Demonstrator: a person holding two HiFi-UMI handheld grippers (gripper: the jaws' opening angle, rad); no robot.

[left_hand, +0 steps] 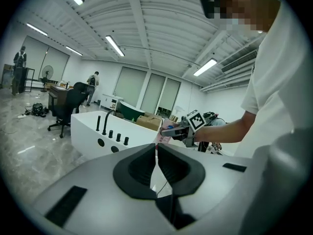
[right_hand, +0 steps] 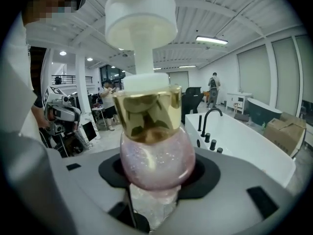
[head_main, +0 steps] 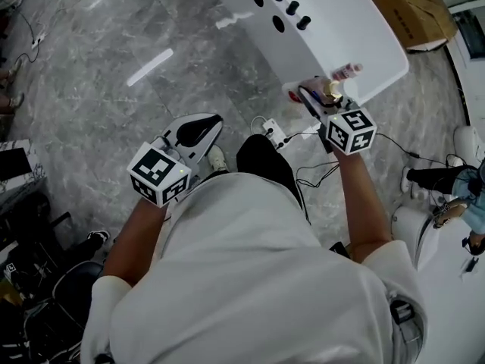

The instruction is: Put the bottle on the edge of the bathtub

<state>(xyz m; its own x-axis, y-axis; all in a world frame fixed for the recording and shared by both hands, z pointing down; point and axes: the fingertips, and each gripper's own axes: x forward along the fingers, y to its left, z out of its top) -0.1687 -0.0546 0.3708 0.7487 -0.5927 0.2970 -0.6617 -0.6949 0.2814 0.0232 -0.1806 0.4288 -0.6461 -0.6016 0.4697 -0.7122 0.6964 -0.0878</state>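
Bottle, pink glitter body with a gold collar and white pump, is clamped by its round belly in my right gripper, probably to leave the pump clear. Only the head view shows it over the near end of the bathtub edge. My left gripper is closed on nothing, idle beside me.

The person wears a white short-sleeved shirt, dark trousers and a white shoe; the left claw and the right claw have pale grey shells with black pads; each carries a white cube with black square markers.
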